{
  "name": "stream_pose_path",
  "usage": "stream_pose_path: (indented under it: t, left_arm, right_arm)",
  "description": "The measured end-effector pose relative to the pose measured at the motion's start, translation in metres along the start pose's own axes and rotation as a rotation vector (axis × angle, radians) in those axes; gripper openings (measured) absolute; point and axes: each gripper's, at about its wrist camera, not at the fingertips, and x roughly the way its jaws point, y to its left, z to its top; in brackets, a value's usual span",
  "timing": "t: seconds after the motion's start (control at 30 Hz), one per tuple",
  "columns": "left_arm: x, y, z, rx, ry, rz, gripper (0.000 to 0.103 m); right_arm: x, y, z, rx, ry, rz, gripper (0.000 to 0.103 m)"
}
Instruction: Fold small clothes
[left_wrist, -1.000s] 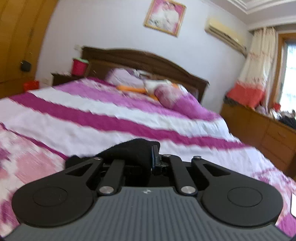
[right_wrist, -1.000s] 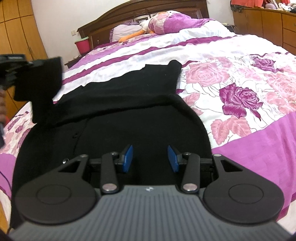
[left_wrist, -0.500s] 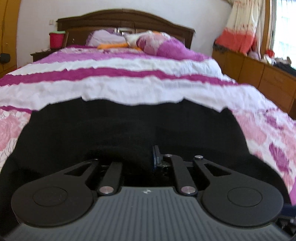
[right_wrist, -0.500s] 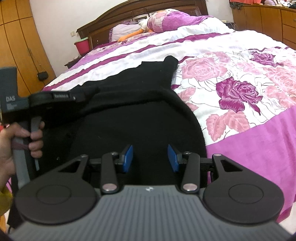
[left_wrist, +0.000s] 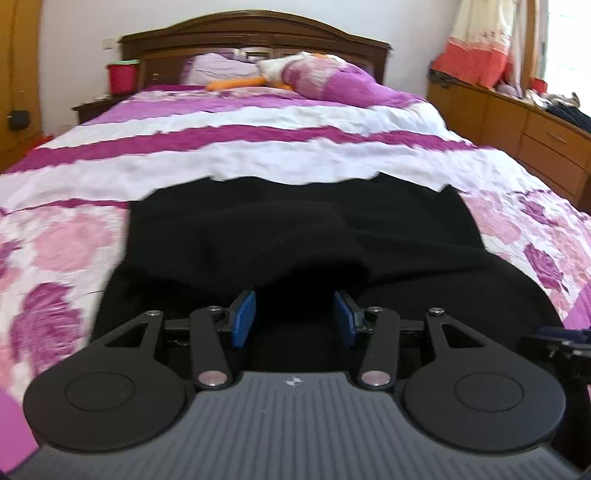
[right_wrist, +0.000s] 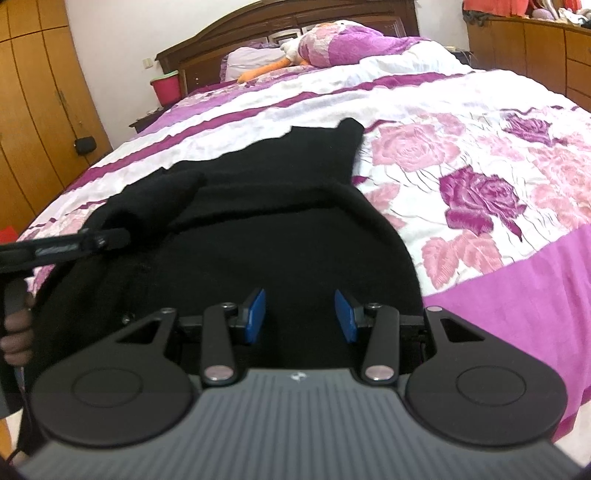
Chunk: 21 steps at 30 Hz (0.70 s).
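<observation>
Left wrist view: the left gripper (left_wrist: 294, 319) is spread wide and empty, over a black garment (left_wrist: 295, 236) lying just ahead on the bed (left_wrist: 258, 155).

Right wrist view: the right gripper (right_wrist: 299, 315) likewise gapes with nothing held, above the garment (right_wrist: 280, 236). It looks soft, light and limp; a hem corner seems the best hold.

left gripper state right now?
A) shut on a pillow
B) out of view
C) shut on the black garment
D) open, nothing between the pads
D: in the left wrist view the left gripper has its blue pads wide apart, with only the black garment lying on the bed beyond them, not pinched.
</observation>
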Motion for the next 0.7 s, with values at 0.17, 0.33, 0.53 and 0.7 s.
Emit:
stream_pose_path:
  t: [0.17, 0.33, 0.53, 0.7]
  left_arm:
    - [-0.027, 0.034, -0.006, -0.033, -0.001, 0.099, 0.053]
    - [-0.038, 0.064, -0.014, -0.074, 0.01, 0.173, 0.053]
    - [-0.038, 0.086, -0.023, -0.116, 0.025, 0.215, 0.053]
    - [-0.034, 0.097, -0.031, -0.153, 0.04, 0.22, 0.053]
  right_arm:
    - [-0.002, 0.02, 0.01, -0.053, -0.015, 0.021, 0.044]
    - [0.003, 0.047, 0.023, -0.107, -0.025, 0.057, 0.044]
    - [0.017, 0.094, 0.039, -0.179, -0.024, 0.124, 0.044]
    - [0.037, 0.142, 0.056, -0.249, -0.024, 0.195, 0.044]
